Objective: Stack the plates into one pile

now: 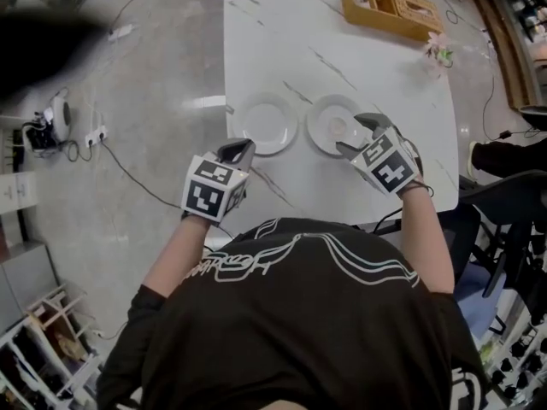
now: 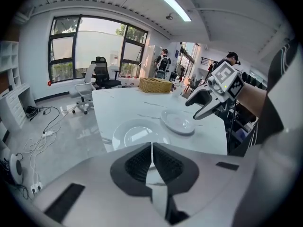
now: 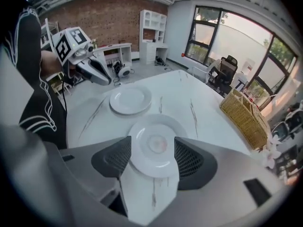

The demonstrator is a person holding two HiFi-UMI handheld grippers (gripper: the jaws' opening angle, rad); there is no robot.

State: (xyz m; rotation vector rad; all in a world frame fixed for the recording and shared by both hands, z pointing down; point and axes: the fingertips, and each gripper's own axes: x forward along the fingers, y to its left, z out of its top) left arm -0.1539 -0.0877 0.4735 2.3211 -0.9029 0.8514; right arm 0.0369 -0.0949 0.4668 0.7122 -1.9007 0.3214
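Observation:
Two white plates lie side by side on the white marble table [image 1: 376, 67]. The left plate [image 1: 265, 125] sits just beyond my left gripper [image 1: 237, 152], whose jaws are shut on nothing. In the left gripper view that plate [image 2: 137, 132] lies right ahead of the left gripper [image 2: 151, 148], with the right plate [image 2: 177, 122] behind it. My right gripper [image 1: 355, 135] is open over the near edge of the right plate [image 1: 333, 125]. In the right gripper view this plate [image 3: 154, 143] fills the gap of the right gripper [image 3: 152, 159]; whether it touches is unclear.
A wicker basket [image 1: 391, 7] stands at the table's far right corner, with a small pink flower piece [image 1: 440, 51] near the right edge. Cables and a power strip [image 1: 94, 135] lie on the floor to the left. A black chair [image 1: 504, 203] stands at the right.

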